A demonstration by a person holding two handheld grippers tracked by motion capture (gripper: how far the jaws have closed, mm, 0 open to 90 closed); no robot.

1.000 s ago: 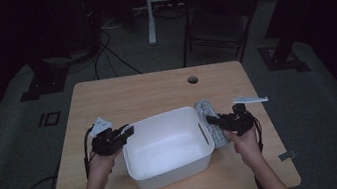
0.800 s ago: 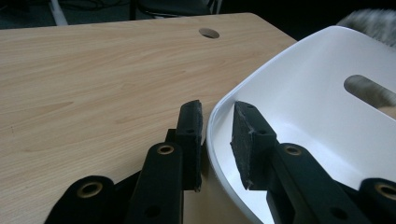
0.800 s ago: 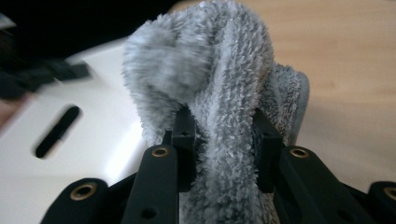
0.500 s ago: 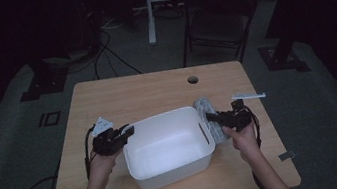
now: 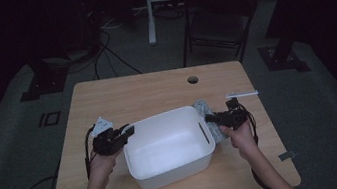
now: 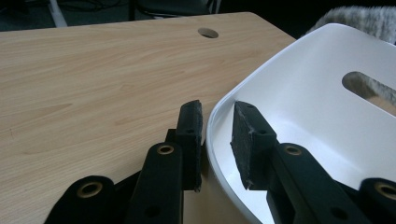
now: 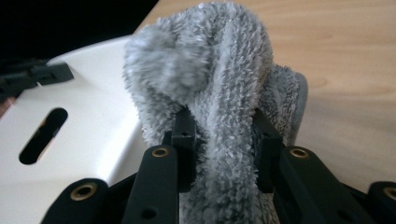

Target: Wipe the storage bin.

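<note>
Wooden table (image 5: 156, 91) | right hand-held gripper (image 7: 223, 135) clamps grey towel (image 7: 224, 84) | left hand-held gripper (image 6: 217, 135) straddles white tub (image 5: 165, 150) rim, ungripped

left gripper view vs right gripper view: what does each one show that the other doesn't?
Left gripper view: the left gripper straddling the white tub's rim, one jaw outside and one inside, and the table's round hole.

Right gripper view: the right gripper clamped on the grey fluffy cloth.

Both: the white tub with its handle slot and the wooden table.
</note>
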